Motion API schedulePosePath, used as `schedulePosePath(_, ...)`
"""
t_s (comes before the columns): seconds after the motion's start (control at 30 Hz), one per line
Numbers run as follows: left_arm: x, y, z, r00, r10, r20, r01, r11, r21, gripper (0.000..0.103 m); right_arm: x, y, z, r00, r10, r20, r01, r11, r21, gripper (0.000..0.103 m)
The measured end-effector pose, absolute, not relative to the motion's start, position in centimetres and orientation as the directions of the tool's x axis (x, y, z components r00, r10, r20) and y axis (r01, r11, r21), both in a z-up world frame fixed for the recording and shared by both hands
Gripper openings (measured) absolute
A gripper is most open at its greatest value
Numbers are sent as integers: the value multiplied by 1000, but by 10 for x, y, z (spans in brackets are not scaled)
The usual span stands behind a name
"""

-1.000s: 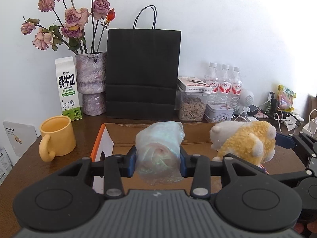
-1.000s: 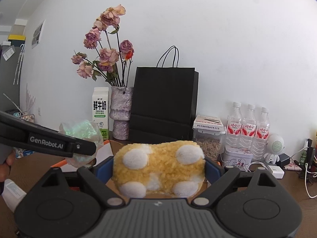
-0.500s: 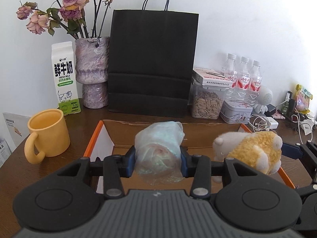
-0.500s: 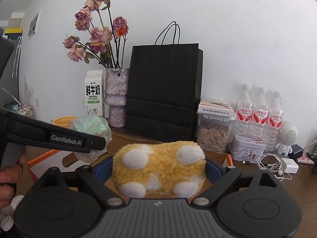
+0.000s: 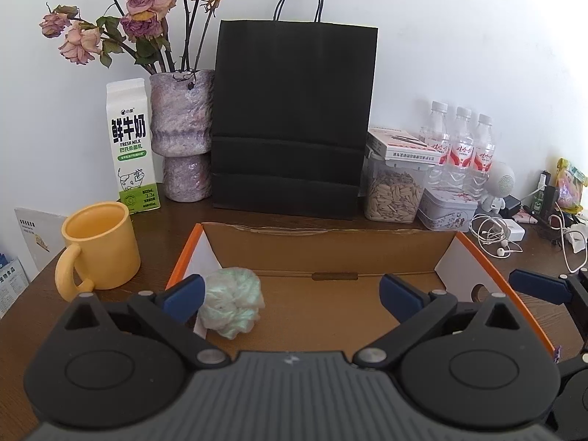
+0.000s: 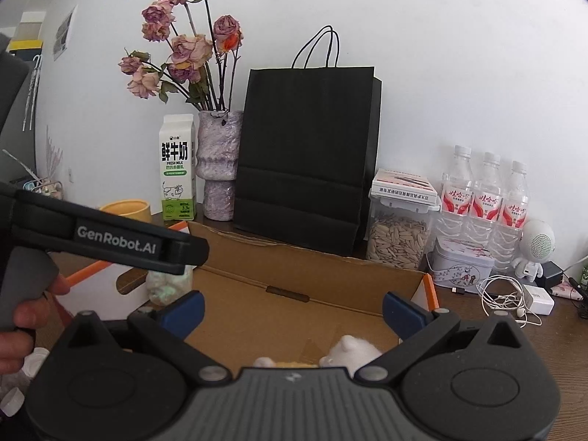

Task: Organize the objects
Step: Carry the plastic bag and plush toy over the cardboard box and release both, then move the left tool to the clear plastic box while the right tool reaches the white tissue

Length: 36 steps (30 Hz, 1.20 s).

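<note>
Left gripper (image 5: 292, 296) hanging wide apart over the cardboard box (image 5: 330, 244), crumpled bag (image 5: 231, 303) lying at the box's left end — right gripper (image 6: 294, 308) gaping too, plush toy (image 6: 351, 354) resting below it inside the box

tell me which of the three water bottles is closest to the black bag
The leftmost bottle of the row: it stands right behind the seed jar, which is next to the black bag. The other two stand further right, toward the small white speaker.
</note>
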<state>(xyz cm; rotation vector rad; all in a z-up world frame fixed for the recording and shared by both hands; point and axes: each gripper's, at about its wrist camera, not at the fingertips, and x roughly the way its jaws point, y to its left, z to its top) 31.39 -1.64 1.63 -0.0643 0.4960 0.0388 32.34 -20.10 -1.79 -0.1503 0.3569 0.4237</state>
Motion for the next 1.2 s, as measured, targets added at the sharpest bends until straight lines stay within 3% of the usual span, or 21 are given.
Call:
schedulePosePath(0.5,277,-20,28,895,3,-445,-37,997,-67,103,292,-203,-6,867,356,-348,-405,911,-79,103)
schedulePosePath(1.2,158,5,45,895,55,-443,-83,996,-43,103,179,-227,1,875,303,-378,-354,932,-71,103)
